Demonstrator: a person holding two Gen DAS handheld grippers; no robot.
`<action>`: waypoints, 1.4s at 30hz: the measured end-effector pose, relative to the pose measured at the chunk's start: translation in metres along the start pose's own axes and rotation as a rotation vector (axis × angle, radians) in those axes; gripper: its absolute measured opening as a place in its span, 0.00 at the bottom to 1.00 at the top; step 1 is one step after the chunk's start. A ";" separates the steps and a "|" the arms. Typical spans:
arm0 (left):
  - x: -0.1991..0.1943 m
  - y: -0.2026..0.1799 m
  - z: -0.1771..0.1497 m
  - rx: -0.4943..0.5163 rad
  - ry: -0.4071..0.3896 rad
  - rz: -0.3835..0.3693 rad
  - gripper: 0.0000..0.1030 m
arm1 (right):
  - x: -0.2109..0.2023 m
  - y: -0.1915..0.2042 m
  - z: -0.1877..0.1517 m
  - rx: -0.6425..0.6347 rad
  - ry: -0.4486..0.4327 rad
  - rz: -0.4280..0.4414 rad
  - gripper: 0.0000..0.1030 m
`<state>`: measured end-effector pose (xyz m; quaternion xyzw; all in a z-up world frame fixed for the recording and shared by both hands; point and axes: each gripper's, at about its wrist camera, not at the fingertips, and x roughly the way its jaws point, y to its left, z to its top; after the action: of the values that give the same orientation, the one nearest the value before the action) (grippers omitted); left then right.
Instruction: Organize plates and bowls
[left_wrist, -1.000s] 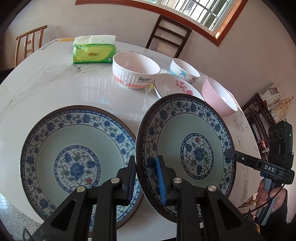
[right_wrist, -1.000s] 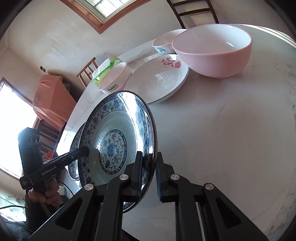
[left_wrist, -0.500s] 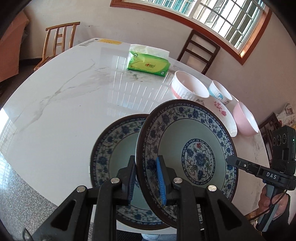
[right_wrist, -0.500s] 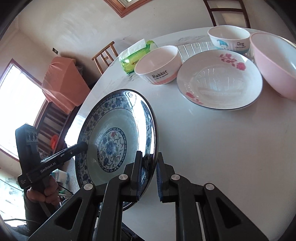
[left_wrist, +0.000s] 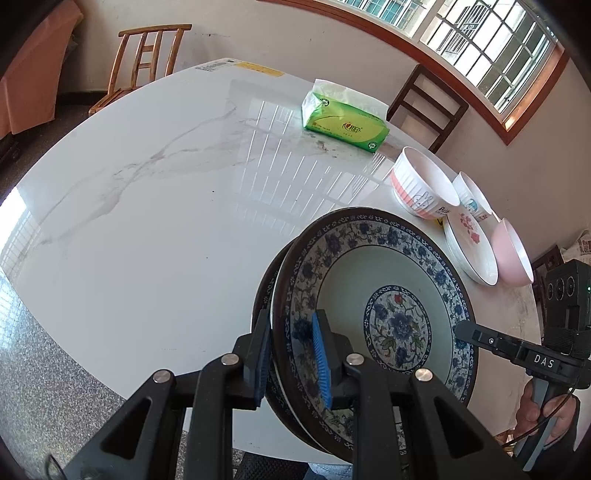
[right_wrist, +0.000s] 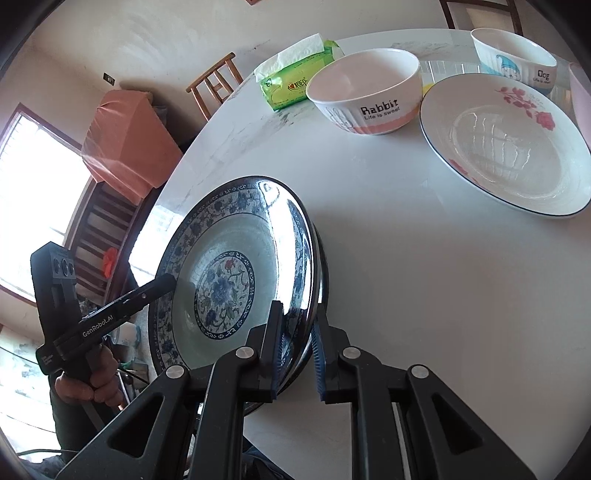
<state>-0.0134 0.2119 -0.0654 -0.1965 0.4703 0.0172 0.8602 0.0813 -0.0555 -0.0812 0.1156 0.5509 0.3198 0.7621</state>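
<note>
Two claws, left (left_wrist: 291, 354) marked "GenRobot.AI", right (right_wrist: 297, 356) "DAS", clench one blue-patterned plate (left_wrist: 376, 295); beyond sits a "Rabbit" bowl (right_wrist: 365, 92).

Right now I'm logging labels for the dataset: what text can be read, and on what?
"Rabbit / Life is sweet": white, pink-banded ceramic bowl.
"Dog": small white bowl with blue cartoon; the line beneath is too small.
"GenRobot.AI": black left claw handle.
"DAS": black right claw handle.
Green tissue pack: print unreadable.

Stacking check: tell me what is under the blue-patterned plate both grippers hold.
A second blue-rimmed plate on the table shows only as a dark crescent beside the held plate; the rest is covered, contact unclear.
</note>
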 end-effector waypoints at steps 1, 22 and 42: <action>0.001 0.001 0.000 -0.002 0.002 0.000 0.21 | 0.001 0.001 0.000 -0.001 0.003 -0.003 0.15; 0.006 -0.008 0.001 0.046 0.014 0.098 0.22 | 0.019 0.045 0.008 -0.127 0.111 -0.238 0.35; -0.007 -0.003 0.002 0.007 -0.046 0.079 0.23 | 0.024 0.065 0.006 -0.177 0.134 -0.272 0.60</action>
<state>-0.0153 0.2107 -0.0575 -0.1742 0.4578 0.0541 0.8702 0.0681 0.0104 -0.0628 -0.0493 0.5809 0.2682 0.7670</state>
